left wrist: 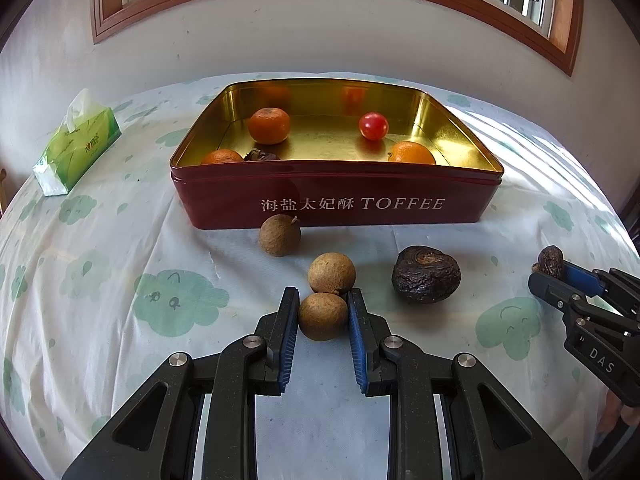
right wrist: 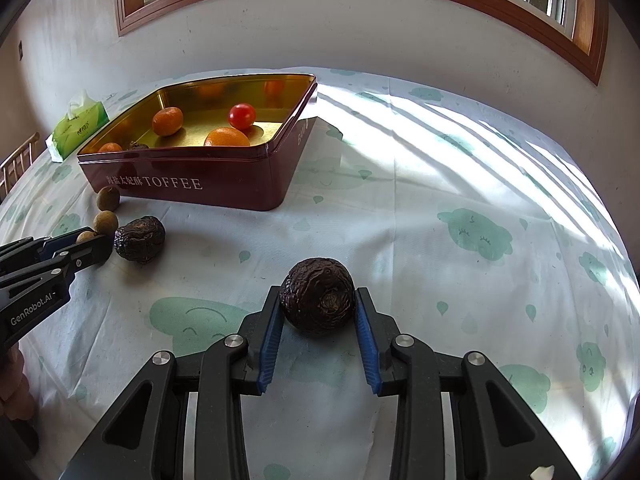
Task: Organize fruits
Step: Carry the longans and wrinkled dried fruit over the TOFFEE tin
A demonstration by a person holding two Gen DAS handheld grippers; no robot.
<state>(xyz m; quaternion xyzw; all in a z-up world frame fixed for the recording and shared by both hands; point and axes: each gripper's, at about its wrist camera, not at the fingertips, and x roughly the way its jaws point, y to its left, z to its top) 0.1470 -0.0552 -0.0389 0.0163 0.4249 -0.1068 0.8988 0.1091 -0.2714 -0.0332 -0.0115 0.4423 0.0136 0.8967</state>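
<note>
A red TOFFEE tin (left wrist: 336,200) (right wrist: 208,188) with a gold inside holds three oranges (left wrist: 269,125), a red tomato (left wrist: 373,125) and a dark fruit (left wrist: 262,155). My left gripper (left wrist: 323,312) is shut on a brown longan (left wrist: 322,316) on the cloth. Two more longans (left wrist: 331,273) (left wrist: 279,235) lie just ahead of it. A dark wrinkled fruit (left wrist: 426,274) (right wrist: 140,239) lies to their right. My right gripper (right wrist: 318,308) is shut on another dark wrinkled fruit (right wrist: 317,294), which rests on the cloth.
A green tissue pack (left wrist: 76,142) (right wrist: 78,124) lies at the table's far left. The table wears a white cloth with green cloud prints (right wrist: 476,234). A wall and window stand behind it. A wooden chair back (right wrist: 16,164) shows at the left edge.
</note>
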